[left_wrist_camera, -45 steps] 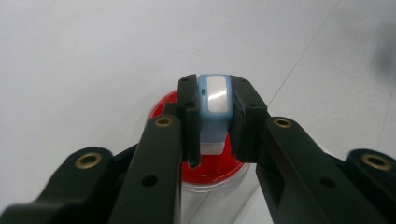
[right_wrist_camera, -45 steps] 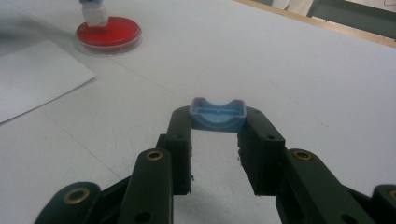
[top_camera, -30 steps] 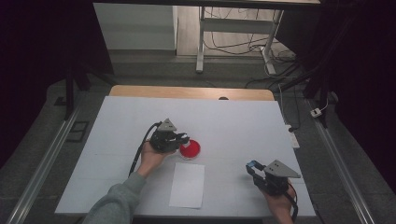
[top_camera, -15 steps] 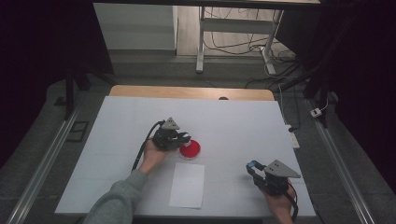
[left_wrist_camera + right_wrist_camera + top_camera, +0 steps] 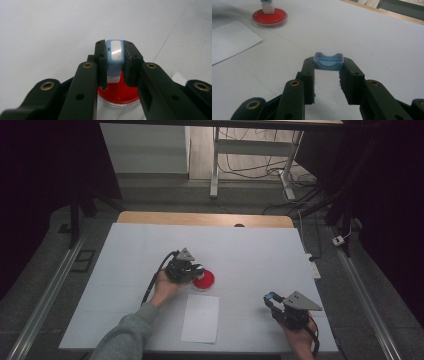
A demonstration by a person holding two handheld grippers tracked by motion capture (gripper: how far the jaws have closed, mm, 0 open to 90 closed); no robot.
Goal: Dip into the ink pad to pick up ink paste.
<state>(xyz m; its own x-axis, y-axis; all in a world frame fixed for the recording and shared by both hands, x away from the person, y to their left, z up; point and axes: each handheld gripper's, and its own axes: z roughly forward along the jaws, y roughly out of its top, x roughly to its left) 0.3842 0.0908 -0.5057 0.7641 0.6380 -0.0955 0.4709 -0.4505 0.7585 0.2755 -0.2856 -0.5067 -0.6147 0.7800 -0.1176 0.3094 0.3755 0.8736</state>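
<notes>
Left claw (image 5: pixel 113 75) clamps blue stamp (image 5: pixel 114 58) over red dish (image 5: pixel 117 93)

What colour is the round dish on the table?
Red, the round dish with a clear rim; best seen in the right gripper view.

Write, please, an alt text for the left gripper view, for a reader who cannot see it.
The left gripper holds a small blue and white stamp upright between its two black jaws, over a round red ink pad. A white table lies behind them.

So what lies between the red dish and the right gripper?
Bare white table; high view shows nothing between red dish and right gripper.
</notes>
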